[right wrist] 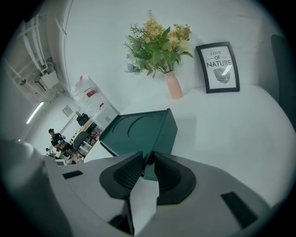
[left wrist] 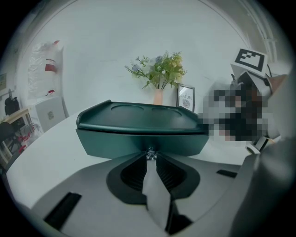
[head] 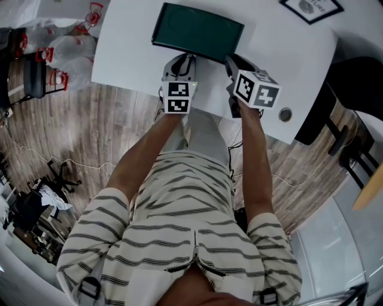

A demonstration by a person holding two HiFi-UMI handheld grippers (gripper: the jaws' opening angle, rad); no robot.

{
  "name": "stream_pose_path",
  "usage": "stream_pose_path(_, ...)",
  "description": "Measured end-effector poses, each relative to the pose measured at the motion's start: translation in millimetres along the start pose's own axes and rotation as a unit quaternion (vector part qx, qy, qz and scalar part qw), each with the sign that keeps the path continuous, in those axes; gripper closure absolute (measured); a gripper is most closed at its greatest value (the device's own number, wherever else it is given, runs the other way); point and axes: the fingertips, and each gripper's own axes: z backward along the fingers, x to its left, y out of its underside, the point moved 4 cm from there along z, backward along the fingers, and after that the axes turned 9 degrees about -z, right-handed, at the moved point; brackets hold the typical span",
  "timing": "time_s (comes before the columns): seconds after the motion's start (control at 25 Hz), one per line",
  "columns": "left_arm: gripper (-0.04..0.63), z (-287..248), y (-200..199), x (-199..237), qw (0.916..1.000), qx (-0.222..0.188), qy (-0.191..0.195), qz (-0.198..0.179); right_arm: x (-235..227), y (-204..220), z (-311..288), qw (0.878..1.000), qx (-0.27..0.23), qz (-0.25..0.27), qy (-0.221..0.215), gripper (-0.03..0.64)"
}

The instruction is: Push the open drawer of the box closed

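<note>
A dark green box [head: 197,30] [left wrist: 138,118] [right wrist: 138,127] stands on the white table [head: 128,54], its front face turned toward me. In the left gripper view a small shiny knob [left wrist: 150,154] sits low in the middle of that front. My left gripper [head: 181,61] [left wrist: 150,155] is shut on the knob, its pads meeting at it. My right gripper [head: 231,61] [right wrist: 148,163] is at the box's near right corner, jaws close together with the corner's edge between the pads. How far the drawer stands out I cannot tell.
A pink vase of flowers [right wrist: 159,41] [left wrist: 158,74] and a framed print [right wrist: 222,67] [left wrist: 186,98] [head: 311,7] stand behind the box. A round grommet [head: 285,114] sits near the table's front right edge. Dark chairs [head: 335,119] stand right of the table, white bags [head: 60,42] to its left.
</note>
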Motion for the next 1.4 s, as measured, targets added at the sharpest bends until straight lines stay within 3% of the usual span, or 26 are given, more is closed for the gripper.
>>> stream_pose_path(0.44,0.531,-5.1,-5.3,0.2,1.0000,0.002,-0.001,0.000,3.2,-2.6,2.2,0.999,0.005,0.033,0.013,0.525)
stream_pose_path(1.12,0.526,-5.3,-5.2,-0.7,0.9999,0.007,-0.008,-0.001,0.6,0.7,1.1,1.000,-0.002,0.020,0.013,0.522)
stream_pose_path(1.4,0.499,1.8,-7.1,-0.8,0.9998,0.009,-0.002,-0.017,-0.5,0.7,2.3,1.000,-0.018,0.002,0.014,0.500)
